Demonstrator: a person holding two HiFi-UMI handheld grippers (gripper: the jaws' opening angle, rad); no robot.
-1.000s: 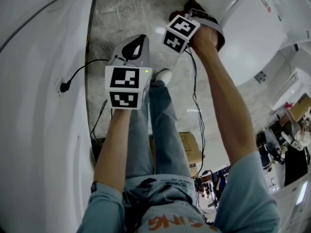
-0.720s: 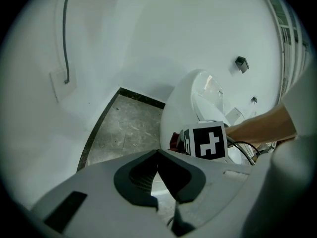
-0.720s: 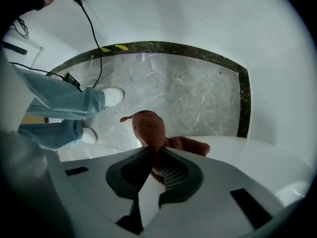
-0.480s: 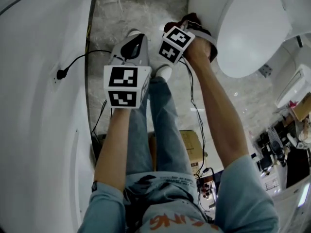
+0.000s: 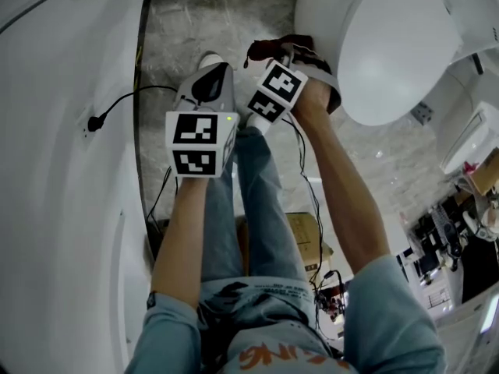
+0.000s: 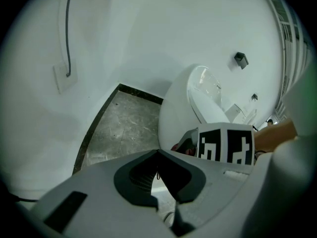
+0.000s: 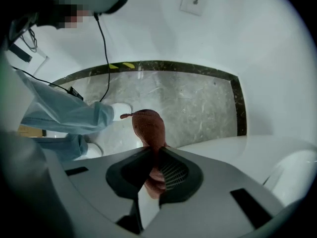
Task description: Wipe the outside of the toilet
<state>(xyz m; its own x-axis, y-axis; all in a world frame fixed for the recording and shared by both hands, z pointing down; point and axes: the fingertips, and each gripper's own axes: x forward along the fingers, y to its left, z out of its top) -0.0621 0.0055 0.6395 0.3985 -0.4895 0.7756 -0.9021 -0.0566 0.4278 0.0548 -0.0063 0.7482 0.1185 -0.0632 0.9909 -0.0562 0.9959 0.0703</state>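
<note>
The toilet (image 5: pixel 390 45) is filling the upper right of the head view, lid down, and its front outer side is being faced by both grippers. Grey floor (image 5: pixel 203 22) is being shown underneath them.

The right gripper (image 7: pixel 156 155) is the nearer one by far. It's being held just beside the bowl's outer wall, while the left gripper (image 6: pixel 157 152) is being held off to the left over the floor, apart from the bowl, with its jaws pressed together and nothing between them.

The right jaws are being clamped on a reddish cloth (image 7: pixel 148 125), which is sticking out past the tips along the jaw line, toward the floor. In the right gripper view the bowl's white surface is lying to the right of and below the jaws, so the cloth is being pointed alongside the wall rather than into it. Whether the cloth is actually touching the porcelain can't be told from these views. By the look of it, the next wipe is calling for the cloth to be swung rightward onto the bowl.
</note>
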